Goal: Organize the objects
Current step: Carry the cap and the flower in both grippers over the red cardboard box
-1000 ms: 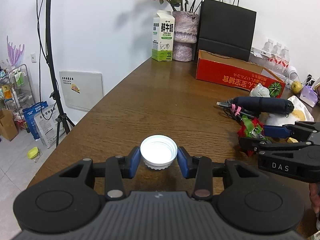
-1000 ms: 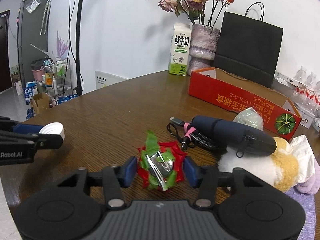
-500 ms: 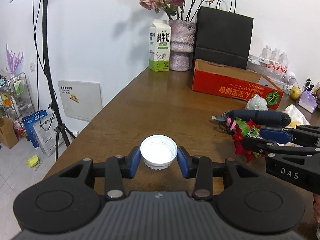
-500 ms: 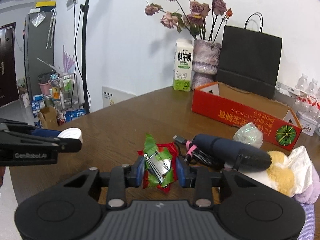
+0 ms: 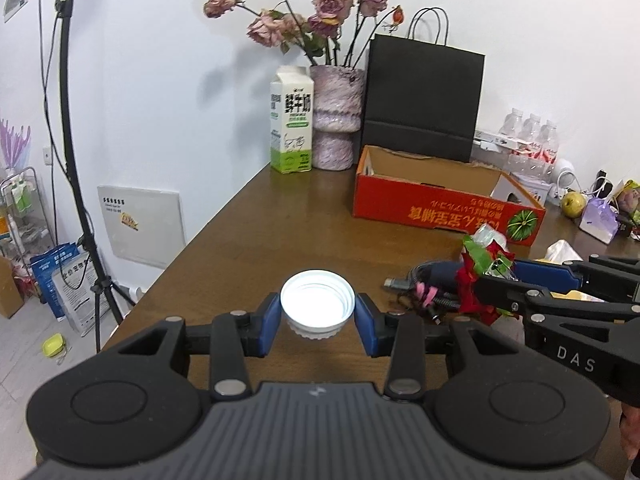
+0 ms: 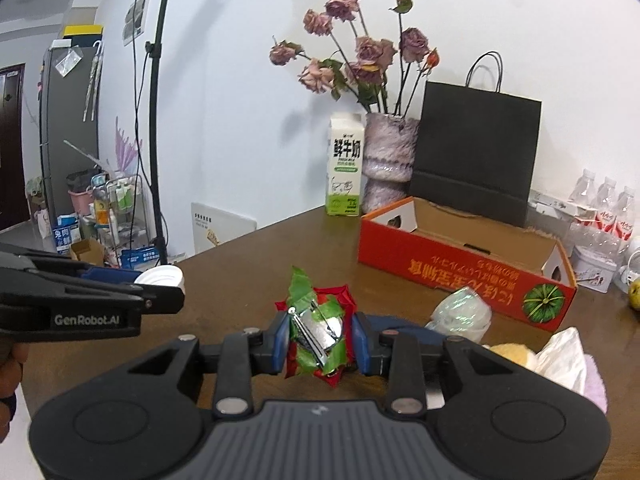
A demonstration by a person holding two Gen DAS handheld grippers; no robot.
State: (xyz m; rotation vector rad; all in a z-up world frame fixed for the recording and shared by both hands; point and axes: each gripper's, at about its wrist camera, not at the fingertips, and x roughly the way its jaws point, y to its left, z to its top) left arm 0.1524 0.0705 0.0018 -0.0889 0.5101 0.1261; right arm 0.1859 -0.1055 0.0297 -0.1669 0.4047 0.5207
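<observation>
Both grippers have risen off the table (image 5: 256,232): left gripper (image 5: 318,316) clamps the cap (image 5: 318,302), right gripper (image 6: 320,340), jaws just closed, pinches the clip (image 6: 318,330), likely bound for the box (image 5: 424,204).

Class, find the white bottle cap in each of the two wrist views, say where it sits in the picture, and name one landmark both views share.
Left wrist view: white cap, lower centre, held between the left gripper's blue pads.
Right wrist view: white cap, left edge, at the left gripper's tip.
Shared landmark: milk carton beside the vase.
</observation>
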